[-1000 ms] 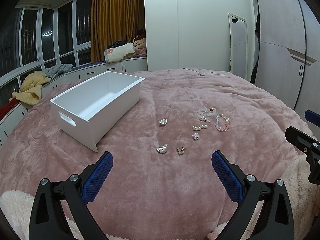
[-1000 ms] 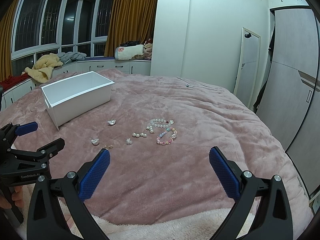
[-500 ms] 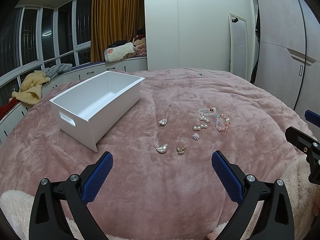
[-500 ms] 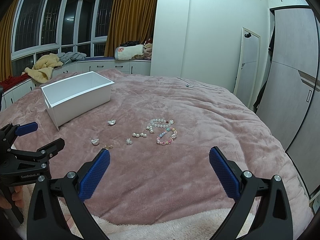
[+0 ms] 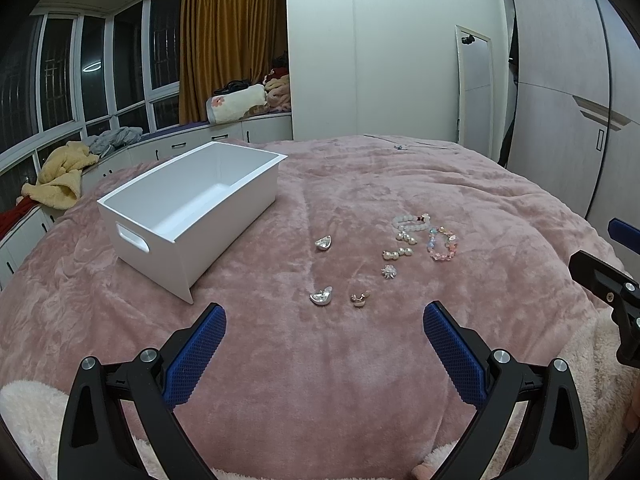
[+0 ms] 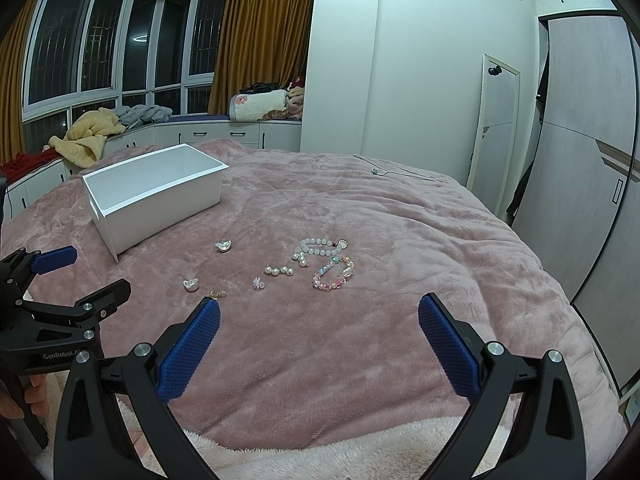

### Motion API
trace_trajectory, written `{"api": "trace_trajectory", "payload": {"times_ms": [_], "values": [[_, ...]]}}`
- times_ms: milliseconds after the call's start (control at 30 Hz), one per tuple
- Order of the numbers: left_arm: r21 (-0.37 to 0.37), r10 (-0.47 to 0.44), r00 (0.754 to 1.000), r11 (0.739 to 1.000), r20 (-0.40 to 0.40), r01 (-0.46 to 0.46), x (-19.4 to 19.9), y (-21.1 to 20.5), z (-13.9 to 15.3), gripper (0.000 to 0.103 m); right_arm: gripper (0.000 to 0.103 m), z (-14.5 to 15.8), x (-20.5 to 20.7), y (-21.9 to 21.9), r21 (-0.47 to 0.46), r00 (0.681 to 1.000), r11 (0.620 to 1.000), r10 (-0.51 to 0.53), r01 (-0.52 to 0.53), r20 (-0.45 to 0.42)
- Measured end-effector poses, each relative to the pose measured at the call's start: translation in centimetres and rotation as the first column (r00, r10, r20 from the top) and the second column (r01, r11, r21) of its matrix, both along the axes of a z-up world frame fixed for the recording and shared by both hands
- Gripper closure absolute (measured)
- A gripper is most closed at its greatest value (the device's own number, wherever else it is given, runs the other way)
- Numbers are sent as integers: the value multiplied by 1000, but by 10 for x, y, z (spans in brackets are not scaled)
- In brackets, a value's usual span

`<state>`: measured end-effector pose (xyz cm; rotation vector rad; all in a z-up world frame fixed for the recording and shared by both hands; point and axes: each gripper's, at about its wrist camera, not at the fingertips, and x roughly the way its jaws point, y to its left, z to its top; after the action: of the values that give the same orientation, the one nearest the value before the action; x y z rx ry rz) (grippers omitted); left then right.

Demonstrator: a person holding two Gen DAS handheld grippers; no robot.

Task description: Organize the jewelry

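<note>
Where the pink plush bed (image 5: 360, 380) fills both views, dark windows (image 6: 72, 52) and an ochre curtain (image 5: 228, 40) stand at far left, white wall and wardrobe doors (image 6: 592, 152) to the right. One white bin (image 5: 192, 208) sits left on the bed; right of it, apart, lie three silver charms (image 5: 322, 243), a pearl cluster (image 5: 397, 254), a crystal flower (image 5: 388, 271), then two bead bracelets (image 5: 442, 245). Left gripper (image 5: 322, 338) and right gripper (image 6: 318, 334) hover near the bed's front edge, fingers spread wide, holding nothing. Only the right wrist view shows the left gripper's body and the person's hand (image 6: 34, 394); the left view shows the bin's handle cut-out (image 5: 132, 238).
</note>
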<state>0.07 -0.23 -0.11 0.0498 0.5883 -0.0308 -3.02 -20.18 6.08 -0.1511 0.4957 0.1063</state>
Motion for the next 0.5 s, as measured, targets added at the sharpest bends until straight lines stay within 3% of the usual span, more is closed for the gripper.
{"api": "trace_trajectory", "payload": {"times_ms": [267, 500], "values": [[-22, -7, 999, 1000, -44, 6, 10, 2, 5, 3, 5, 9, 9, 0, 35, 1000, 999, 1, -1, -7], [3, -31, 998, 1000, -52, 31, 35, -1, 12, 3, 5, 18, 35, 4, 24, 1000, 1000, -9, 9, -6]]}}
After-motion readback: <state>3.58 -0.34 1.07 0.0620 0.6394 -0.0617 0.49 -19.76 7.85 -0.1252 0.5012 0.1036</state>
